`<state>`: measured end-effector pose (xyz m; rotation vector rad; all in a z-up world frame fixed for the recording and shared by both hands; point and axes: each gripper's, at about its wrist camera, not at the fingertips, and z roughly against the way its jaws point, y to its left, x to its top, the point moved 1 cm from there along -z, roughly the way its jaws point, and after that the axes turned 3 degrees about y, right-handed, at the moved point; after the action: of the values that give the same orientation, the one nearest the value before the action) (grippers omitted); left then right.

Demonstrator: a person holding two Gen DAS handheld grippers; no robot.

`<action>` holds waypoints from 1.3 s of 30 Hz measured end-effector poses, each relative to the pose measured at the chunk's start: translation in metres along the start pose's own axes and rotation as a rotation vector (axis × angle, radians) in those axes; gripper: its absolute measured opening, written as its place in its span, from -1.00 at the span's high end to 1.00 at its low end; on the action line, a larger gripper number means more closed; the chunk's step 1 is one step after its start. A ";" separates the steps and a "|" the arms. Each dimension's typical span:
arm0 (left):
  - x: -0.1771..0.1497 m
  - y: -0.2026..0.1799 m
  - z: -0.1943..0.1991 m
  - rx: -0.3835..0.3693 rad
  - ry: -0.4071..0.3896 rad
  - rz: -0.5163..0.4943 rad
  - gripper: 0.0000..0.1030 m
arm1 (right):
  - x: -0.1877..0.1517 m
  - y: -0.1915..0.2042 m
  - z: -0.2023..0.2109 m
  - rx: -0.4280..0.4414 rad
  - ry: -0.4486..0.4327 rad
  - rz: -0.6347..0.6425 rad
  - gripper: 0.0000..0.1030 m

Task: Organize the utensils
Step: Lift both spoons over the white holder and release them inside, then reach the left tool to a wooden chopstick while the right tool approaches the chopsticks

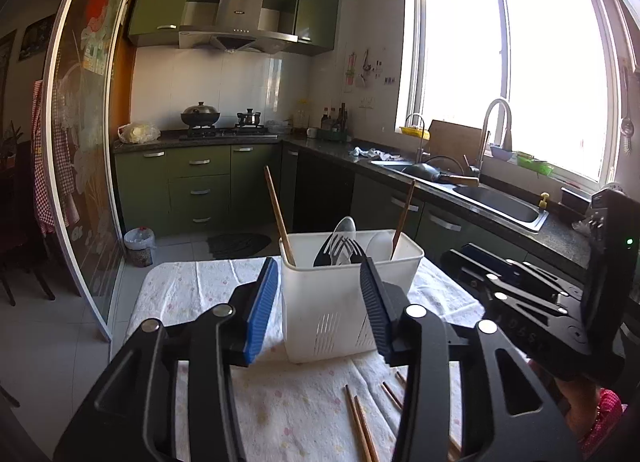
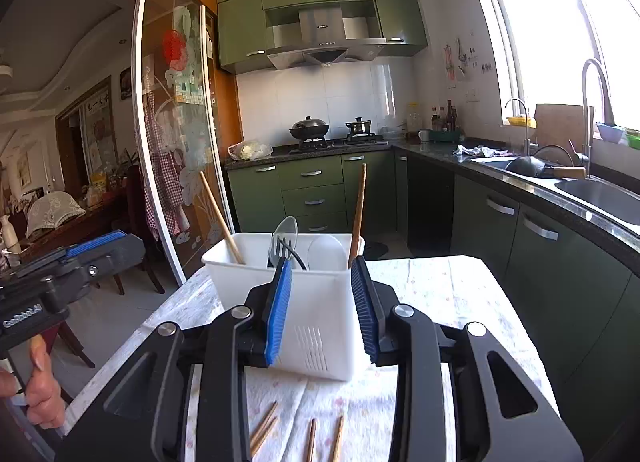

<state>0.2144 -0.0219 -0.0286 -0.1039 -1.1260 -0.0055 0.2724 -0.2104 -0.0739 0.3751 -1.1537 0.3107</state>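
Observation:
A white plastic utensil holder (image 1: 340, 302) (image 2: 316, 314) stands on a cloth-covered table (image 1: 192, 294). It holds two wooden chopsticks (image 1: 278, 218) (image 2: 357, 214), a fork (image 1: 340, 248) (image 2: 285, 248) and spoons (image 2: 285, 232). My left gripper (image 1: 320, 286) is open and empty, its jaws on either side of the holder. My right gripper (image 2: 322, 290) is open and empty, just short of the holder. Several loose chopsticks (image 1: 362, 426) (image 2: 264, 428) lie on the cloth below the grippers.
The table's left edge drops to a tiled floor (image 1: 60, 342). A glass sliding door (image 2: 176, 150) stands to the left. A counter with a sink (image 1: 500, 202) and faucet runs along the right. Stove and green cabinets (image 1: 208, 178) are at the back.

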 end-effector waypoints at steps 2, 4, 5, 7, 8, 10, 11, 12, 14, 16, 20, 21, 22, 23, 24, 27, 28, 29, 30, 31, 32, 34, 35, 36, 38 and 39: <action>-0.008 -0.003 -0.005 0.010 0.082 0.000 -0.01 | -0.007 -0.005 0.017 -0.001 0.026 -0.016 0.37; -0.022 -0.007 -0.015 -0.002 0.203 -0.002 -0.01 | -0.016 -0.011 0.034 -0.004 0.045 -0.025 0.24; -0.031 -0.010 -0.022 -0.014 0.273 -0.001 -0.01 | -0.020 -0.015 0.041 -0.008 0.055 -0.027 0.22; -0.049 -0.013 -0.039 -0.038 0.422 0.019 -0.01 | -0.029 -0.022 0.055 -0.004 0.074 -0.042 0.22; -0.059 -0.016 -0.048 -0.054 0.489 0.033 -0.01 | -0.033 -0.026 0.061 -0.006 0.083 -0.048 0.21; -0.076 -0.019 -0.064 -0.073 0.598 0.062 -0.01 | -0.039 -0.031 0.073 -0.011 0.094 -0.059 0.22; -0.083 -0.021 -0.071 -0.074 0.632 0.070 -0.01 | -0.042 -0.035 0.079 -0.010 0.099 -0.065 0.22; -0.088 -0.023 -0.077 -0.068 0.653 0.073 -0.01 | -0.048 -0.038 0.084 -0.009 0.102 -0.072 0.20; -0.096 -0.025 -0.087 -0.041 0.674 0.068 0.10 | -0.053 -0.044 0.094 -0.009 0.103 -0.082 0.17; -0.099 -0.028 -0.096 -0.032 0.700 0.065 0.27 | -0.057 -0.050 0.102 -0.010 0.109 -0.089 0.16; -0.109 -0.028 -0.108 -0.026 0.770 0.097 0.35 | -0.062 -0.063 0.115 -0.020 0.109 -0.111 0.16; -0.111 -0.028 -0.110 -0.019 0.777 0.098 0.35 | -0.060 -0.064 0.115 -0.020 0.108 -0.118 0.16; -0.112 -0.029 -0.111 -0.009 0.776 0.092 0.35 | -0.061 -0.067 0.118 -0.018 0.107 -0.128 0.15; -0.112 -0.029 -0.112 0.000 0.772 0.086 0.35 | -0.060 -0.069 0.118 -0.016 0.108 -0.136 0.14; -0.111 -0.028 -0.113 0.009 0.769 0.081 0.35 | -0.059 -0.070 0.117 -0.013 0.112 -0.141 0.14; -0.105 -0.025 -0.115 0.027 0.758 0.084 0.36 | -0.057 -0.070 0.117 -0.012 0.115 -0.143 0.14; -0.103 -0.025 -0.116 0.030 0.755 0.084 0.36 | -0.056 -0.069 0.116 -0.012 0.118 -0.141 0.14; -0.101 -0.025 -0.116 0.033 0.753 0.081 0.36 | -0.056 -0.069 0.116 -0.011 0.120 -0.140 0.14; -0.100 -0.024 -0.115 0.037 0.749 0.075 0.36 | -0.055 -0.069 0.115 -0.010 0.120 -0.140 0.14; -0.099 -0.024 -0.115 0.042 0.747 0.068 0.36 | -0.055 -0.069 0.115 -0.009 0.122 -0.139 0.14; -0.100 -0.024 -0.116 0.046 0.749 0.063 0.36 | -0.054 -0.069 0.114 -0.009 0.124 -0.138 0.14; -0.103 -0.024 -0.116 0.034 0.767 0.064 0.36 | -0.052 -0.067 0.112 -0.006 0.128 -0.137 0.14; -0.105 -0.026 -0.118 0.031 0.776 0.062 0.36 | -0.052 -0.066 0.112 -0.005 0.130 -0.137 0.14; -0.106 -0.027 -0.118 0.029 0.783 0.056 0.36 | -0.050 -0.065 0.110 -0.006 0.132 -0.135 0.14; -0.107 -0.027 -0.117 0.036 0.781 0.041 0.36 | -0.050 -0.063 0.108 -0.004 0.135 -0.133 0.14; -0.108 -0.028 -0.117 0.041 0.783 0.034 0.36 | -0.049 -0.062 0.108 -0.002 0.137 -0.132 0.14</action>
<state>0.2717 -0.0645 -0.1734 -0.0735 -0.3419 0.0073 0.1916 -0.3161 -0.0891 0.4203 -0.9901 0.2160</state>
